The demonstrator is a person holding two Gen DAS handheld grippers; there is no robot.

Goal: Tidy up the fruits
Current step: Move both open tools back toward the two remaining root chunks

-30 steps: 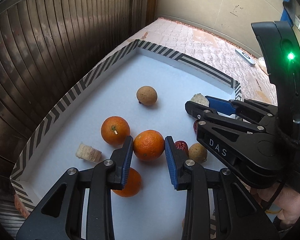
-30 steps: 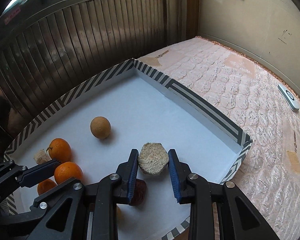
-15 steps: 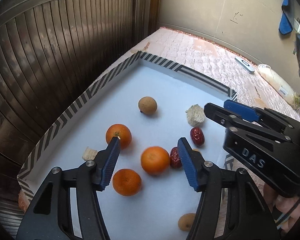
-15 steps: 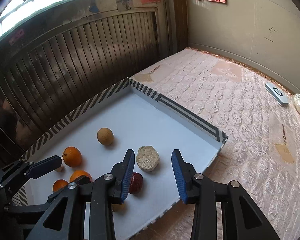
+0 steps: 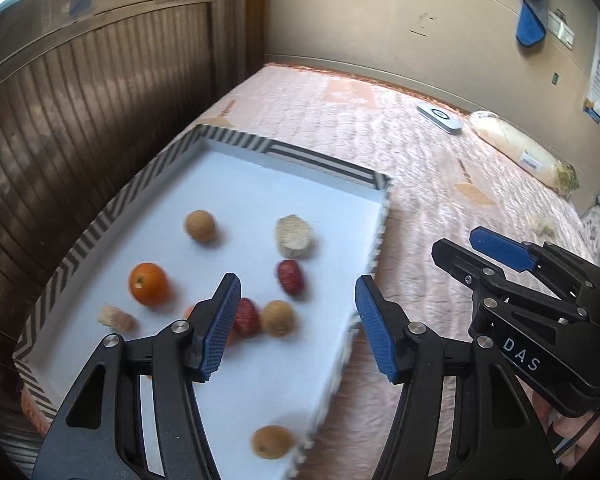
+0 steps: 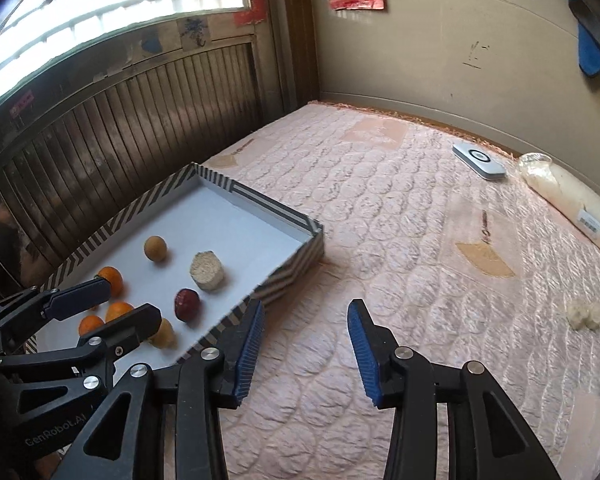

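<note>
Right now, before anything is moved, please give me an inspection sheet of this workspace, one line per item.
Surface: pink quilted mattress, with a striped-rim white tray on it.
Job's things: in the tray, oranges, two red dates, round brown fruits and a pale ridged chunk; one brown fruit sits near the tray's front rim.
Clutter: a flat white device, a long plastic-wrapped bag and a small pale lump lie on the mattress.
Grippers: left tongs open above the tray, empty; right tongs open over bare mattress, empty.
Cables: nothing seen.
Surroundings: slatted wooden panel, beige wall, blue cloth hanging.
</note>
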